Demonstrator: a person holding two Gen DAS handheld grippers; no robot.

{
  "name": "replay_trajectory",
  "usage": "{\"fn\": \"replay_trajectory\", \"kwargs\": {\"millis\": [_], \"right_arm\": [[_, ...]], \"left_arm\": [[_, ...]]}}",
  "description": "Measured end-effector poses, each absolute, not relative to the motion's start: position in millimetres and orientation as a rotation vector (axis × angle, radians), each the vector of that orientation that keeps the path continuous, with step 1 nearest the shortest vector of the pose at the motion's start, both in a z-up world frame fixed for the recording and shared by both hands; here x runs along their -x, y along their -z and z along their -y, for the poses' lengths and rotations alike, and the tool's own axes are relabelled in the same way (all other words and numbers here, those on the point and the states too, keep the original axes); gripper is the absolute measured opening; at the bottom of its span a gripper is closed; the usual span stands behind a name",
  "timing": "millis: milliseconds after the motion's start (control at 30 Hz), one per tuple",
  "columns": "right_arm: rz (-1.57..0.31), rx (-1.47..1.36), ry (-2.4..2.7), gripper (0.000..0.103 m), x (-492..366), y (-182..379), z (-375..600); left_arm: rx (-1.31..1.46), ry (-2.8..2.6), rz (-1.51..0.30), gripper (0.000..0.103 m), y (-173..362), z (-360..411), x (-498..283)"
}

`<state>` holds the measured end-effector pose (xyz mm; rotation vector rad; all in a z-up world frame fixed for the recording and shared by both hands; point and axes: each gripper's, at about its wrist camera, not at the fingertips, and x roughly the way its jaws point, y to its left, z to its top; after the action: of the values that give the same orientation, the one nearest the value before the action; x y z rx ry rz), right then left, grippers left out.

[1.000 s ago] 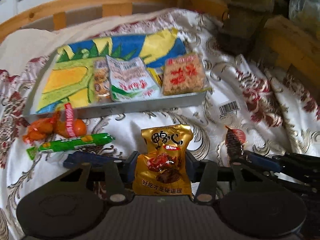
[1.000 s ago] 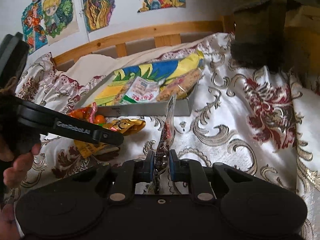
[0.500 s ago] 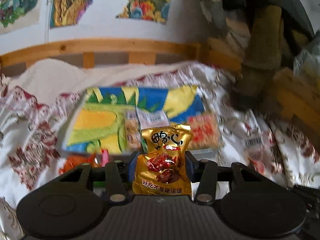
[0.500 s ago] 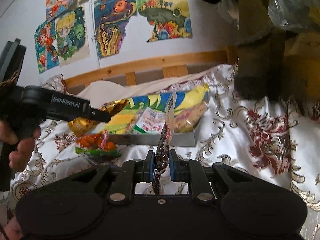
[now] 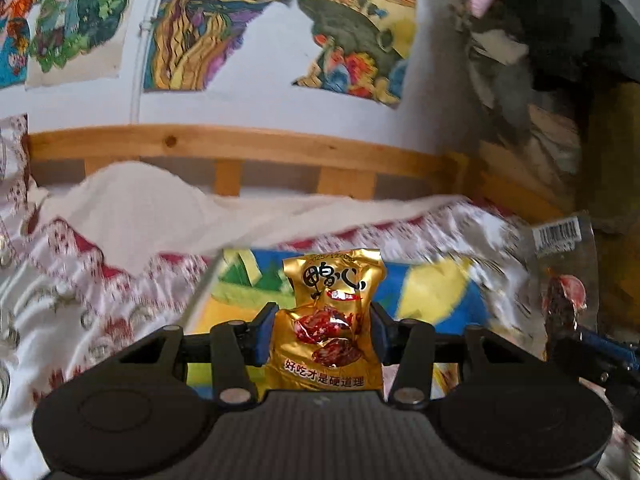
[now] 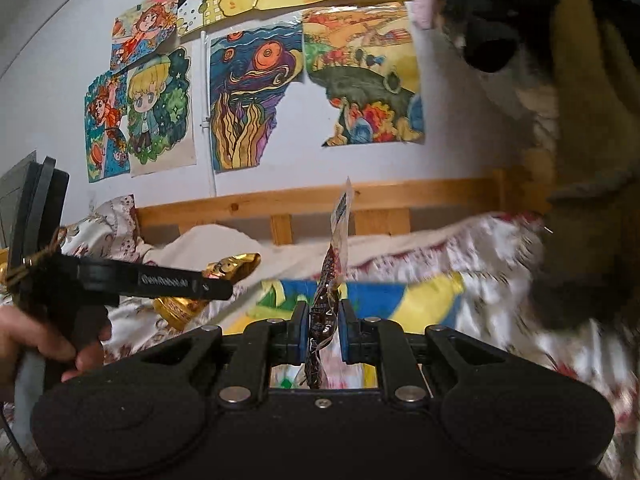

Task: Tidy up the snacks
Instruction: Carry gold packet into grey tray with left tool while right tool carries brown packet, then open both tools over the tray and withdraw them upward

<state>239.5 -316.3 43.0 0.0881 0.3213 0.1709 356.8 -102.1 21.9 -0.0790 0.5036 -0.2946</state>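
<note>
My left gripper (image 5: 320,334) is shut on a gold foil snack packet (image 5: 330,320) and holds it in the air above the colourful tray (image 5: 424,292). My right gripper (image 6: 324,326) is shut on a thin clear packet with a dark snack (image 6: 326,300), held edge-on and upright. That packet also shows at the right of the left wrist view (image 5: 562,280). The left gripper with the gold packet (image 6: 228,270) shows at the left of the right wrist view. The snacks in the tray are hidden behind the grippers.
A wooden bed rail (image 5: 240,148) runs behind the patterned bedspread (image 5: 80,280). Drawings (image 6: 160,108) hang on the white wall. Dark clothing and clutter (image 6: 580,140) hang at the right. A hand (image 6: 24,344) grips the left tool.
Both grippers have lifted and tilted up with their packets. The view now shows the wall and rail. The loose snacks on the bedspread have dropped out of sight.
</note>
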Motion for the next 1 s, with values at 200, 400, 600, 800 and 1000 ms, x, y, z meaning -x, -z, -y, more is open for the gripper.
{"fn": "replay_trajectory", "kwargs": {"millis": [200,400,600,800,1000], "right_arm": [[-0.379,-0.142,-0.202,0.016,-304,-29,306],[-0.513,-0.266,-0.218,0.016,-342,4,309],[-0.582,-0.254,-0.196,0.016,-349,24,305],[-0.615,-0.234,-0.164,0.018,-352,31,307],[-0.631,-0.197,-0.128,0.026,-348,31,307]], "left_arm": [[0.083,0.23,-0.51,0.051,-2,112,-392],[0.085,0.221,-0.6,0.051,30,118,-408],[0.073,0.209,-0.668,0.051,48,122,-410],[0.071,0.201,-0.706,0.051,57,127,-412],[0.046,0.174,-0.697,0.059,56,130,-409]]}}
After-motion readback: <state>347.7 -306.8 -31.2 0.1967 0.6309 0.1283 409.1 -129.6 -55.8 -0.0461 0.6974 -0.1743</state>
